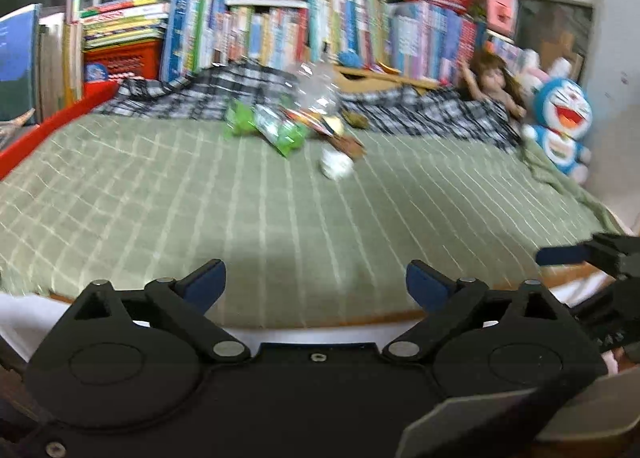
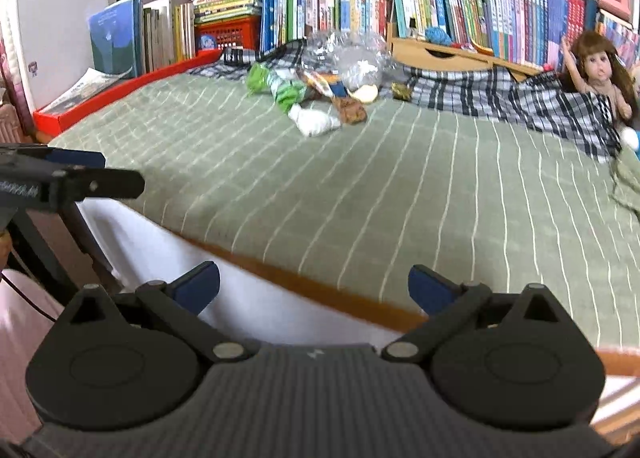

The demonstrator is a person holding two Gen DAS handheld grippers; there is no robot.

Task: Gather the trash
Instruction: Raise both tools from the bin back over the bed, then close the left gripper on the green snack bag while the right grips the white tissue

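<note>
Bed (image 2: pixel 440 194) w/ green striped cover, trash pile (image 2: pixel 320 94) by bookshelf (image 2: pixel 400 6); both tools spread apart, empty.

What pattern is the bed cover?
Green with thin white grid lines, the bed cover shows best in the right wrist view.

Trash (image 2: pixel 320 94) on bed (image 2: pixel 400 186), before books (image 2: pixel 440 6)

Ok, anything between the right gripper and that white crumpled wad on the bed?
Nothing visible. Only bare green bedspread lies between the open right gripper and the white wad. The other trash sits behind the wad.
</note>
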